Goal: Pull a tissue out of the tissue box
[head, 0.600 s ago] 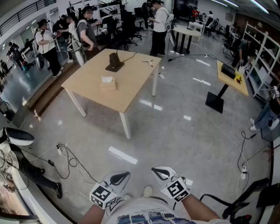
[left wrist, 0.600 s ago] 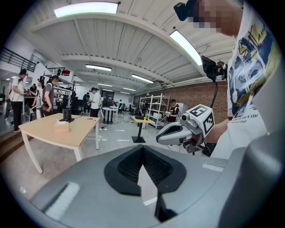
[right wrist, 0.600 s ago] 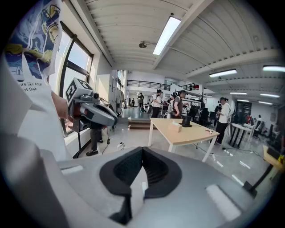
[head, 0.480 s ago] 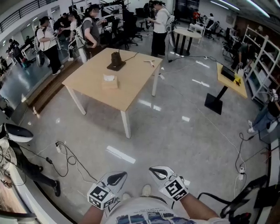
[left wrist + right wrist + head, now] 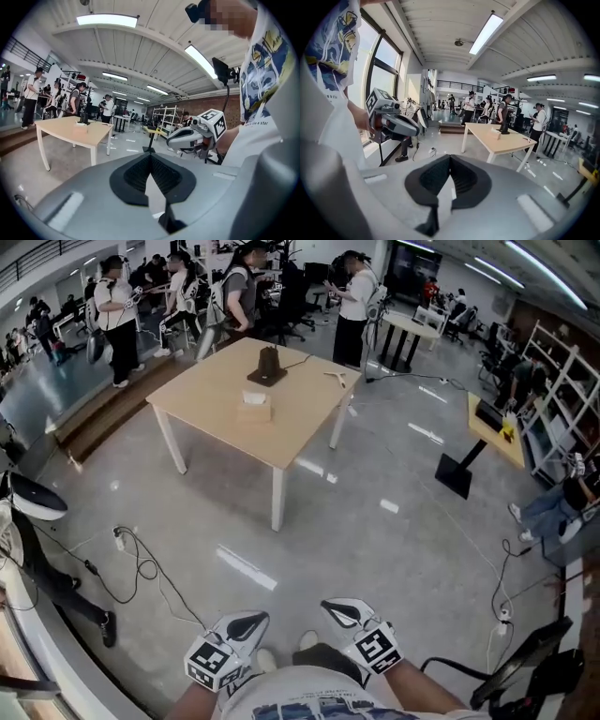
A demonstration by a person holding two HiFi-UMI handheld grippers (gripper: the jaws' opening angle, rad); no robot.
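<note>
The tissue box is small and tan, with a white tissue showing at its top. It stands on a light wooden table several steps ahead of me. The left gripper view shows the tissue box far off at the left, and the right gripper view shows the tissue box far off too. My left gripper and right gripper are held close to my body, far from the table. Both are shut with nothing between the pads. Each gripper view shows the other gripper beside it.
A dark stand with a cable and a small pale tool also lie on the table. Several people stand beyond it. Cables trail over the glossy floor at the left. A yellow-topped side table and shelves stand at the right.
The head view has shifted, so the table sits slightly farther right and a little nearer. People behind it have moved. Both grippers stay shut in the same place against my body.
</note>
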